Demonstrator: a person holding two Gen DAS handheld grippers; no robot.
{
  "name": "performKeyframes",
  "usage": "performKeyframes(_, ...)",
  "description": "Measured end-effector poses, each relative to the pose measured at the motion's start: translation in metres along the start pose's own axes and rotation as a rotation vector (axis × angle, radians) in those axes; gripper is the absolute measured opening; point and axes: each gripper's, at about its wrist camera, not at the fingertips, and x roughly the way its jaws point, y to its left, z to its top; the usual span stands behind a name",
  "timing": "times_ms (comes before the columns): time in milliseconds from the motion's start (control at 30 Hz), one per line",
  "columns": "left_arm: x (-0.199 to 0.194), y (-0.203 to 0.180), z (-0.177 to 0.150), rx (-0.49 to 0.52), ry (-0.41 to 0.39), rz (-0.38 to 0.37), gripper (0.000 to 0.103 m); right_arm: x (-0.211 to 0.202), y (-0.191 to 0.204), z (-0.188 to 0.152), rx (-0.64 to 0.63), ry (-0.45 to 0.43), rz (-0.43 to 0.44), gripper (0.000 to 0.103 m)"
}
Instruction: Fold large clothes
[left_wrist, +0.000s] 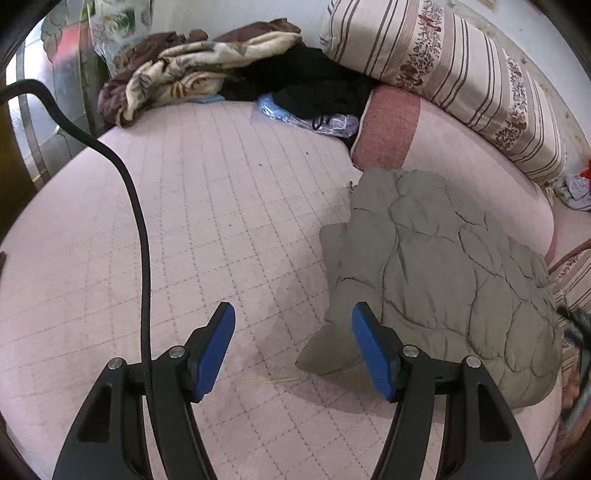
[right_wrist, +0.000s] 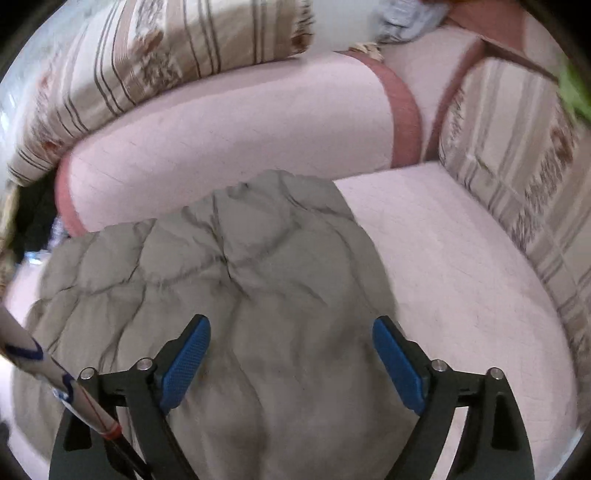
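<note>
Here, the grey quilted jacket (right_wrist: 236, 295) lies bunched on the pink sofa seat (left_wrist: 184, 229), directly beneath the right tongs (right_wrist: 291, 358) and rightward of the left tongs (left_wrist: 293, 350), both spread apart and empty, the right nearer.

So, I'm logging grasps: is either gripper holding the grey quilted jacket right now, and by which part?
Nothing is held. The left gripper and right gripper both stand open, and the grey quilted jacket lies loose on the bed.
</note>
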Motion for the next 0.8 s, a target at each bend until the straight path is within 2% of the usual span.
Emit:
performKeyframes(100, 0.014, 0.004, 0.001, -0.007, 0.044, -0.064, 0.066, -0.018, -0.031, -0.030, 0.068, 0.023, 0.072, 0.097)
performKeyframes(333, 0.038, 0.013, 0.000, -0.086, 0.062, -0.278, 0.074, -0.026, -0.107, -0.106, 0.283, 0.000, 0.220, 0.101)
performKeyframes(433, 0.056, 0.008, -0.007, -0.097, 0.099, -0.373, 0.077, -0.010, -0.119, -0.130, 0.353, 0.029, 0.291, 0.102)
performKeyframes(467, 0.060, 0.006, -0.009, -0.096, 0.111, -0.398, 0.078, 0.003, -0.115, -0.132, 0.364, 0.080, 0.341, 0.102)
performKeyframes(533, 0.071, 0.001, -0.013, -0.098, 0.141, -0.464, 0.082, 0.016, -0.100, -0.125, 0.339, 0.122, 0.415, 0.102)
performKeyframes(567, 0.074, -0.001, -0.015, -0.095, 0.138, -0.470, 0.086, 0.021, -0.090, -0.119, 0.302, 0.123, 0.436, 0.103)
performKeyframes(633, 0.081, -0.005, -0.018, -0.083, 0.144, -0.485, 0.091, 0.026, -0.079, -0.111, 0.260, 0.097, 0.405, 0.103)
performKeyframes(700, 0.088, -0.010, -0.021, -0.093, 0.164, -0.481, 0.095, 0.035, -0.076, -0.106, 0.261, 0.085, 0.433, 0.103)
performKeyframes(767, 0.088, -0.019, -0.021, -0.077, 0.169, -0.446, 0.095, 0.054, -0.077, -0.104, 0.293, 0.119, 0.490, 0.102)
performKeyframes(800, 0.085, -0.021, -0.020, -0.069, 0.167, -0.437, 0.085, 0.060, -0.079, -0.105, 0.317, 0.136, 0.513, 0.098)
